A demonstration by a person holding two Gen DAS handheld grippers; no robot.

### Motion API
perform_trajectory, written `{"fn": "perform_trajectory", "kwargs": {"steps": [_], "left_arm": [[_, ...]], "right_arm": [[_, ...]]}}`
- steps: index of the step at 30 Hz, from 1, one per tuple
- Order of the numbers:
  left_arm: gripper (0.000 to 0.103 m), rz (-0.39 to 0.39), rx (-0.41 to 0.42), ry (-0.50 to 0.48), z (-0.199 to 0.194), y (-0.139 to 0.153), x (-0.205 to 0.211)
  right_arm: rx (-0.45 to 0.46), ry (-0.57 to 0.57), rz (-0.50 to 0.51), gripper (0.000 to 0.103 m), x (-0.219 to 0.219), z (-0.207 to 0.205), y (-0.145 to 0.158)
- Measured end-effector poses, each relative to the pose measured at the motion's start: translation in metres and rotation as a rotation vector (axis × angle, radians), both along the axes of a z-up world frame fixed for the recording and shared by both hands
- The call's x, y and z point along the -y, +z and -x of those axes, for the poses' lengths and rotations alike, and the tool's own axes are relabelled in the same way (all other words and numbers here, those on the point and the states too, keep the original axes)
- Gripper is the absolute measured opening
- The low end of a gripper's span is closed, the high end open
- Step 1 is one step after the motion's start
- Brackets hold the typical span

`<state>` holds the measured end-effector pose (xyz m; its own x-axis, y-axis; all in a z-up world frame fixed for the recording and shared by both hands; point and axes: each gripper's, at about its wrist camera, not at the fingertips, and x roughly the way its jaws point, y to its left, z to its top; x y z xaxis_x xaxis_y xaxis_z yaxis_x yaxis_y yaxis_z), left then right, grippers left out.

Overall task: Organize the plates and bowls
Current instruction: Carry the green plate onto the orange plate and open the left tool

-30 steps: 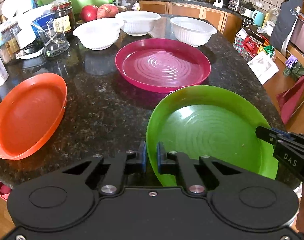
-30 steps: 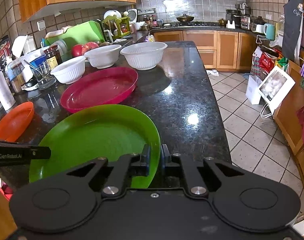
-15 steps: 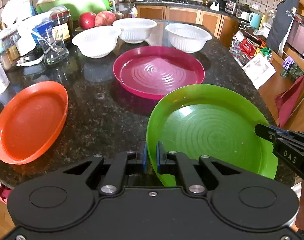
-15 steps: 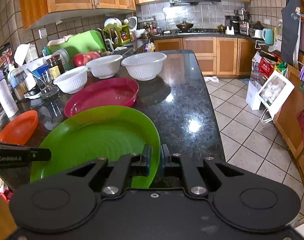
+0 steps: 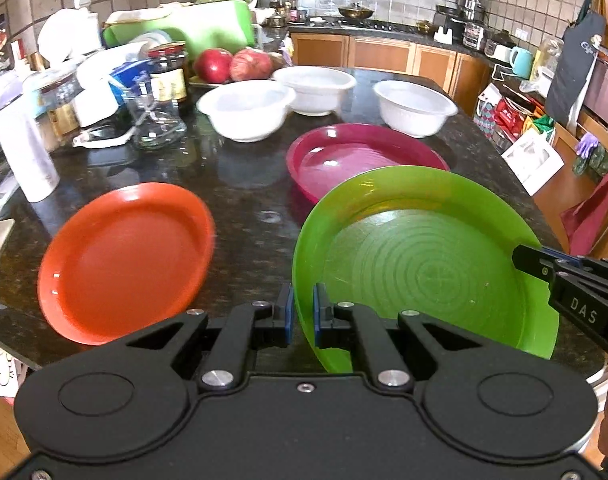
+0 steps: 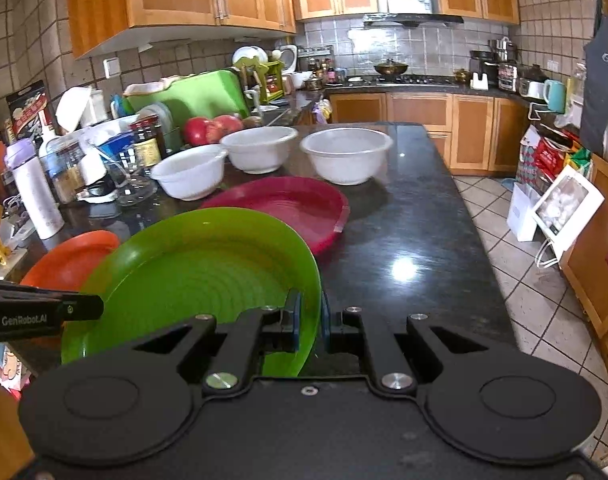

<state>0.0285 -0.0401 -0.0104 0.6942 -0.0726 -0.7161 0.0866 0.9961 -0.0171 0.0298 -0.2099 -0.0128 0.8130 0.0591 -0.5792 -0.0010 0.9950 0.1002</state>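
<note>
**A:** ok so where's the green plate (image 5: 420,264) at? Looks like both grippers have it.

**B:** yep. The left gripper (image 5: 302,314) is pinched on the plate's left rim, blue pads nearly together with just the rim between them. The right gripper (image 6: 309,322) does the same on the opposite rim, fingers closed down to the plate's thickness. In the left wrist view the right gripper's tip shows at the plate's far right edge.

**A:** is it on the counter (image 6: 408,240) or up in the air?

**B:** looks lifted and tilted. Its far edge overlaps the magenta plate (image 5: 356,156) in both views, though I can't tell if they touch.

**A:** and the other dishes?

**B:** the orange plate (image 5: 124,260) lies flat on the counter just left of the green plate, apart from it. Beyond the green plate, past the magenta one, three white bowls (image 6: 346,154) stand in a loose row, all upright. Two red apples (image 5: 232,65) sit behind the bowls, and left of them there's a glass jar (image 5: 154,120) and a dark-lidded jar (image 5: 167,68) in the clutter.
</note>
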Motion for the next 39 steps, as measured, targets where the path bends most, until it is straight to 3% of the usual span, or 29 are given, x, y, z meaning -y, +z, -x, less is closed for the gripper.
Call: {"fn": "perform_trajectory", "kwargs": {"steps": [17,25,34,35,36,39], "left_arm": [[0.012,-0.05,0.043,0.045,-0.026,0.005,-0.141],[0.012,-0.038,0.003,0.037,-0.046,-0.007,-0.189],[0.014,-0.03,-0.008,-0.009,-0.06,-0.014,-0.212],[0.024,-0.037,-0.001,-0.011,-0.061,-0.015,-0.213],[0.03,-0.048,0.009,-0.013,-0.061,-0.015,-0.213],[0.048,-0.066,0.029,-0.017,-0.06,-0.015,-0.214]], "right_arm": [[-0.028,0.078,0.015,0.012,-0.157,-0.056,0.001],[-0.072,0.063,0.006,0.012,-0.199,-0.075,-0.011],[-0.063,0.002,0.011,0.018,-0.219,-0.077,-0.015],[-0.056,-0.008,0.016,0.028,-0.22,-0.076,-0.015],[-0.05,-0.017,0.021,0.032,-0.221,-0.075,-0.014],[-0.034,-0.04,0.026,0.034,-0.221,-0.072,-0.012]]}}
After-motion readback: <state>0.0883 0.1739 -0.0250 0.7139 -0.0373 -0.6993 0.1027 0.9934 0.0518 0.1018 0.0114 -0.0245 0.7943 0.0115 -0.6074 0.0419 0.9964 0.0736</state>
